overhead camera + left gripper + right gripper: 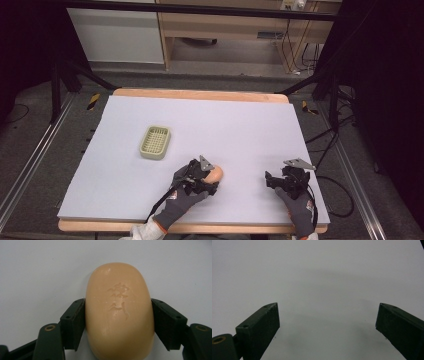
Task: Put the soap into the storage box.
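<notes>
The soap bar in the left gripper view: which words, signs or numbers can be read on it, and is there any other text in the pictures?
Soap bar: a raised mark of what look like two characters, too soft and shallow to read.
Soap dish: no text.
Table and grippers: no text.
Nothing else legible.

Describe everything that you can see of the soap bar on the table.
The soap bar is an oval, peach-orange block with rounded edges and a smooth, slightly waxy look. Characters are pressed into its upper face. It lies flat on the pale table, near the front edge, right of the green soap dish and apart from it. The left tool has its two black pads against the bar's long sides.
</notes>
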{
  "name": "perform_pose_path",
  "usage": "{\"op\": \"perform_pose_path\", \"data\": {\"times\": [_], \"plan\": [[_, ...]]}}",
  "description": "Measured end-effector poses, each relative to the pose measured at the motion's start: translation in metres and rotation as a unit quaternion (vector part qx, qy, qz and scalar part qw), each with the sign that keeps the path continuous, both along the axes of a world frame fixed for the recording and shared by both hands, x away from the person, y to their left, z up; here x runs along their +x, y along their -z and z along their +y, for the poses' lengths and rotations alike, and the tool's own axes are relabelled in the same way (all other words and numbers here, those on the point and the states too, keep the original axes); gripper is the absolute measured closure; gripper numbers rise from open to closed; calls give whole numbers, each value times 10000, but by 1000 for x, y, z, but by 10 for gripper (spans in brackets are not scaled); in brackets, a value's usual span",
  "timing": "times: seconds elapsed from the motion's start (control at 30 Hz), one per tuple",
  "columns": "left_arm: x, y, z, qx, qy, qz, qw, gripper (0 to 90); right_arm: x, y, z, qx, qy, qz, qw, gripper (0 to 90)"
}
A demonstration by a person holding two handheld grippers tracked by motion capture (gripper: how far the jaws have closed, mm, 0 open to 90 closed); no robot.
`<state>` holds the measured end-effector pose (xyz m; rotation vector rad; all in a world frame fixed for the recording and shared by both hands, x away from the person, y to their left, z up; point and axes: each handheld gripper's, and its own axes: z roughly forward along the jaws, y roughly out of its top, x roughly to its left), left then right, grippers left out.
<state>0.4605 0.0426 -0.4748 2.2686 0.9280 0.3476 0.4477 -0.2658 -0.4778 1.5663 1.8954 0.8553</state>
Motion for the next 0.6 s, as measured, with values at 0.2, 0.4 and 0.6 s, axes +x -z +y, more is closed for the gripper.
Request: {"op": "perform_pose_path", "data": {"times": [0.2,0.4,0.6], "plan": [[0,0,1,-36,33,9,10000,311,0,0,-1,3,-6,5,10000,55],[-1,-2,2,-61,72,50,9999,312,0,0,-1,14,-4,14,10000,55],[0,-8,6,-118,102,40,9999,312,1,0,-1,1,-29,-6,10000,55]]}}
